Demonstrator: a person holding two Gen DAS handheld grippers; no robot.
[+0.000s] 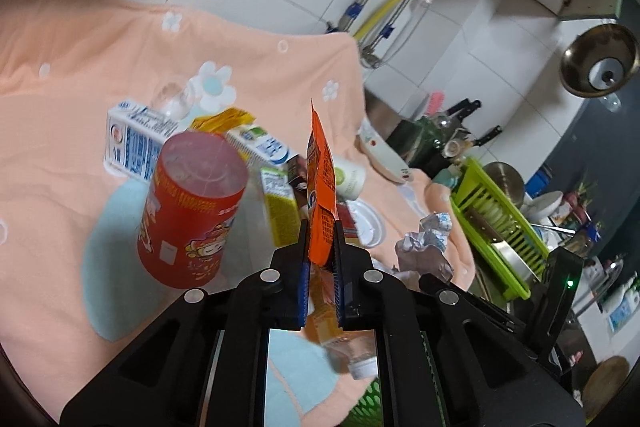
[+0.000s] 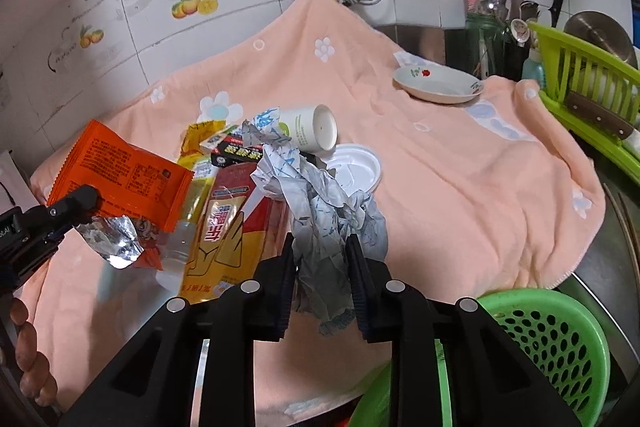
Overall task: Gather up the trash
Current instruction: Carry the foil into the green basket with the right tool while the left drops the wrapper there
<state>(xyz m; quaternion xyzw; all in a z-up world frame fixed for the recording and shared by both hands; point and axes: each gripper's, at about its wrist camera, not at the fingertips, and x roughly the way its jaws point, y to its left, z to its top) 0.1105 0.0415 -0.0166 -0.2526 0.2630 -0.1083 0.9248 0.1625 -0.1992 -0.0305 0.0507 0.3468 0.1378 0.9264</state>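
Observation:
My left gripper [image 1: 320, 227] is shut on an orange snack wrapper [image 1: 320, 179], which stands up edge-on between the pads, lifted above the peach towel [image 1: 60, 107]. In the right wrist view that orange wrapper [image 2: 120, 167] shows flat at the left, its torn silver end hanging down. My right gripper [image 2: 320, 243] is shut on a crumpled white-and-blue paper wrapper [image 2: 316, 203], which bulges above the fingers. A green perforated basket [image 2: 552, 331] sits low at the right, beside the right gripper.
On the towel lie a red can [image 1: 188, 211], milk cartons [image 1: 136, 143], a yellow-red box [image 2: 224, 227], a clear bottle [image 2: 180, 235], a white cup [image 2: 312, 127] and its lid [image 2: 356, 167]. A plate [image 2: 436, 83] and a green dish rack [image 2: 588, 83] stand at the right.

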